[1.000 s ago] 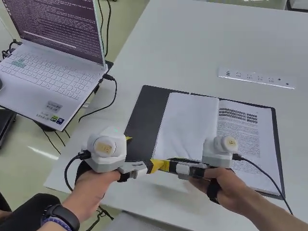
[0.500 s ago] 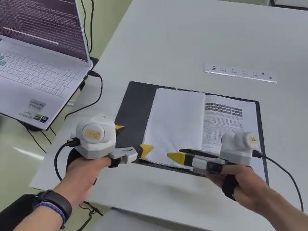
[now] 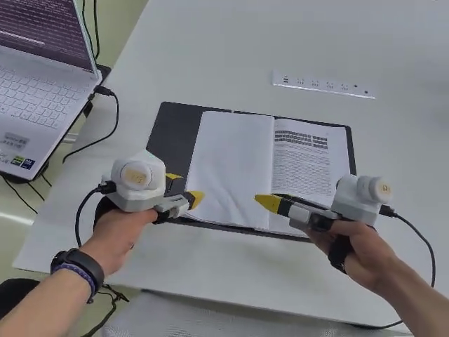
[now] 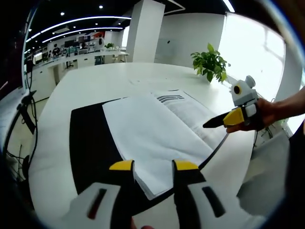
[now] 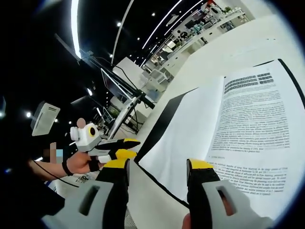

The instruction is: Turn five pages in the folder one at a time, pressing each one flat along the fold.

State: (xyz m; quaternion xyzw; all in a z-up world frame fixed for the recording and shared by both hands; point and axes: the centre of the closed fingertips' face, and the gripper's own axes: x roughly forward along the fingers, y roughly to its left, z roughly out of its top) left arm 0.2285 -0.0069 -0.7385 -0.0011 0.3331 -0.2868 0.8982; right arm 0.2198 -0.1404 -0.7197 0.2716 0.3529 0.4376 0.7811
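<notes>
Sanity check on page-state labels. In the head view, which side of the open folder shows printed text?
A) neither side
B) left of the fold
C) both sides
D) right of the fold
D: in the folder, the printed page right of the fold carries lines of text, while the blank page left of the fold is plain white.

white table [image 3: 224, 49] | open black folder [image 3: 172, 130] near front edge | white power strip [image 3: 319, 84] behind
</notes>
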